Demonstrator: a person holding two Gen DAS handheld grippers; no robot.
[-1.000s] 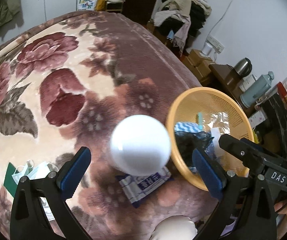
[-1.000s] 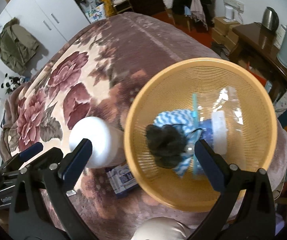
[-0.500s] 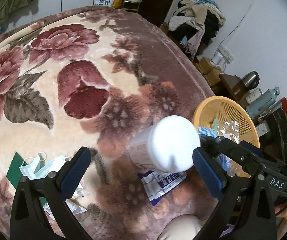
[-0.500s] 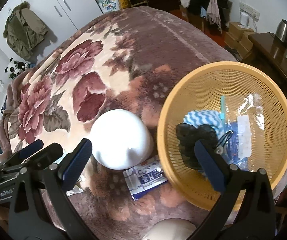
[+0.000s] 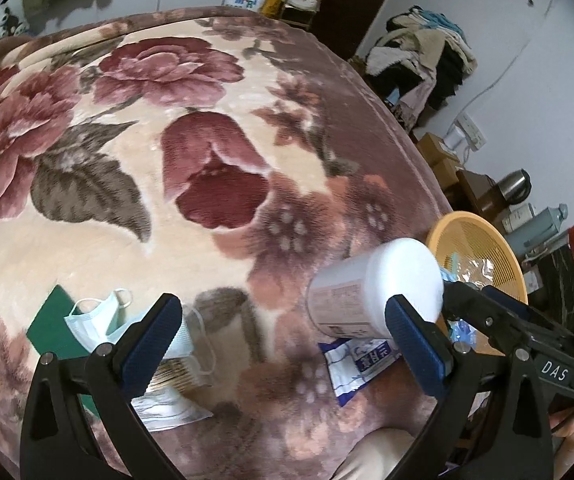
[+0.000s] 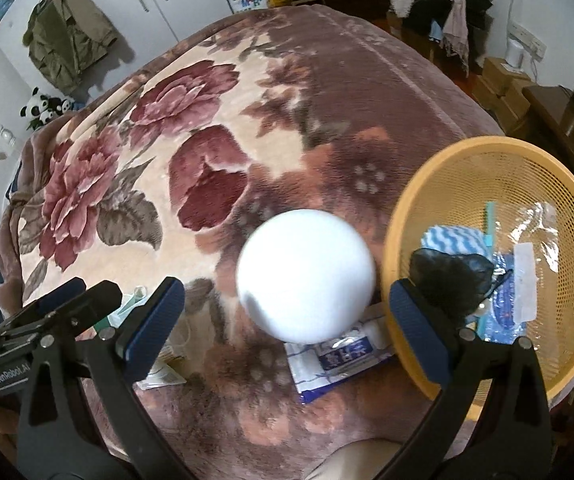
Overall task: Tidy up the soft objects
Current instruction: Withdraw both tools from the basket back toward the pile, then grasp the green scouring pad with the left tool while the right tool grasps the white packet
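Standing centre frame on blanket [image 6: 327, 92]: white tub [image 6: 306, 276], basket [image 6: 463, 160] at right. L gripper [image 5: 283, 344] & R gripper [image 6: 283, 332] both spread apart, empty.

Open left tongs [image 5: 283, 334] over floral blanket [image 5: 207, 168], white-lidded canister [image 5: 375, 290], face mask [image 5: 99, 316], orange basket [image 5: 475, 248].

Blanket [image 5: 215, 92] cream and mauve-brown, big dark red and pink flowers, grey-brown leaves. Canister [image 5: 371, 294] white lid, white label with small print. Basket [image 6: 535, 152] orange-yellow mesh, holding blue-white zigzag cloth [image 6: 453, 240], black crinkled item [image 6: 447, 276], clear plastic bag [image 6: 535, 224]. Packet [image 6: 339, 360] near canister blue and white. Face mask [image 5: 95, 316] pale blue, on dark green card [image 5: 49, 320]. Fingers [image 5: 151, 344] blue pads, black frames.
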